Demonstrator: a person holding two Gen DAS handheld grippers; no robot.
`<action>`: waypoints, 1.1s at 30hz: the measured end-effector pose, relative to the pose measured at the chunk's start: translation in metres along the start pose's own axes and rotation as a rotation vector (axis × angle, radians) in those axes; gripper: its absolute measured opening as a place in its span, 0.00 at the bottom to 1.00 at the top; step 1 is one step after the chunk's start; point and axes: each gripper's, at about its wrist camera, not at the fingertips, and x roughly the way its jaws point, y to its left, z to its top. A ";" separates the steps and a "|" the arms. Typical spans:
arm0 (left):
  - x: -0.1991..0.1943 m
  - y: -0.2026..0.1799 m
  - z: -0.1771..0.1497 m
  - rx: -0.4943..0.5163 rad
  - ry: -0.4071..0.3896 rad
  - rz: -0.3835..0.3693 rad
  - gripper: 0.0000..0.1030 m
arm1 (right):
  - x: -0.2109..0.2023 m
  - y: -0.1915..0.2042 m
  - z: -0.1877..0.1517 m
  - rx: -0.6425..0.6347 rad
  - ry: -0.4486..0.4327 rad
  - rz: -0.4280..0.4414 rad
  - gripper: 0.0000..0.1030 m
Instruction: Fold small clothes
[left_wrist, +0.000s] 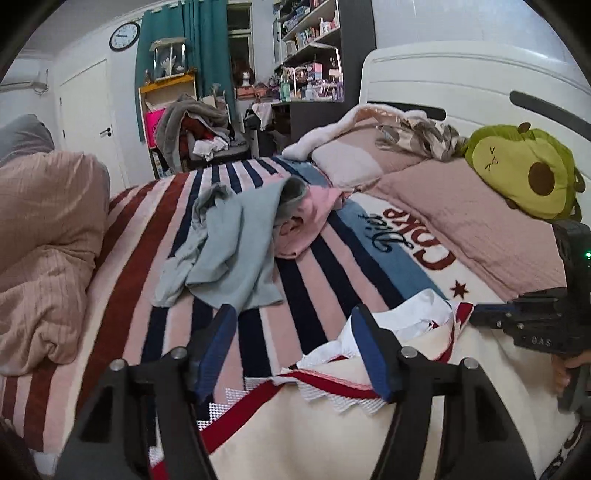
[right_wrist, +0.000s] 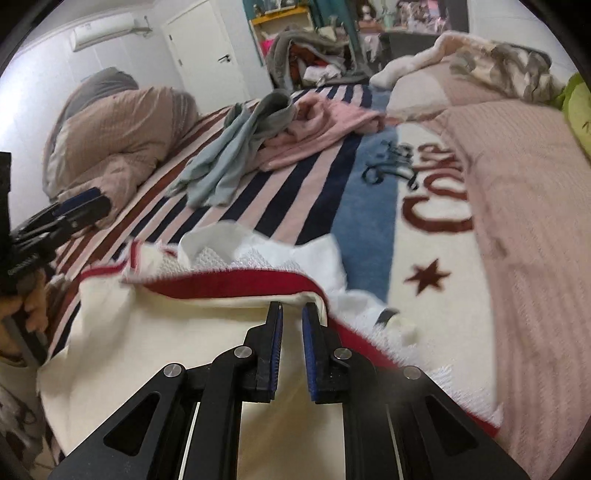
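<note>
A cream garment with red trim and white lace edging (left_wrist: 332, 424) lies on the striped bed blanket in front of both grippers; it also shows in the right wrist view (right_wrist: 184, 332). My left gripper (left_wrist: 295, 354) is open, its fingers wide apart over the garment's collar edge, holding nothing. My right gripper (right_wrist: 292, 314) has its jaws narrowly apart just above the cream cloth near the red trim; I cannot tell whether they pinch it. The right gripper also shows in the left wrist view (left_wrist: 532, 321), the left one in the right wrist view (right_wrist: 74, 210).
A crumpled light-blue garment (left_wrist: 232, 243) and a pink one (left_wrist: 310, 218) lie further back on the striped blanket (left_wrist: 325, 288). A bunched beige duvet (left_wrist: 44, 240) is at left. Pink pillows (left_wrist: 461, 214) and an avocado plush (left_wrist: 524, 170) are at right.
</note>
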 end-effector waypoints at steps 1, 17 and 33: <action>-0.005 0.001 0.000 0.002 -0.006 -0.001 0.59 | -0.003 0.000 0.001 -0.005 -0.014 -0.020 0.05; -0.073 0.004 -0.055 -0.034 0.044 -0.092 0.65 | -0.043 0.028 -0.021 -0.042 -0.025 0.073 0.11; -0.167 0.006 -0.198 -0.430 0.162 -0.327 0.77 | -0.093 0.092 -0.116 -0.124 0.033 0.176 0.11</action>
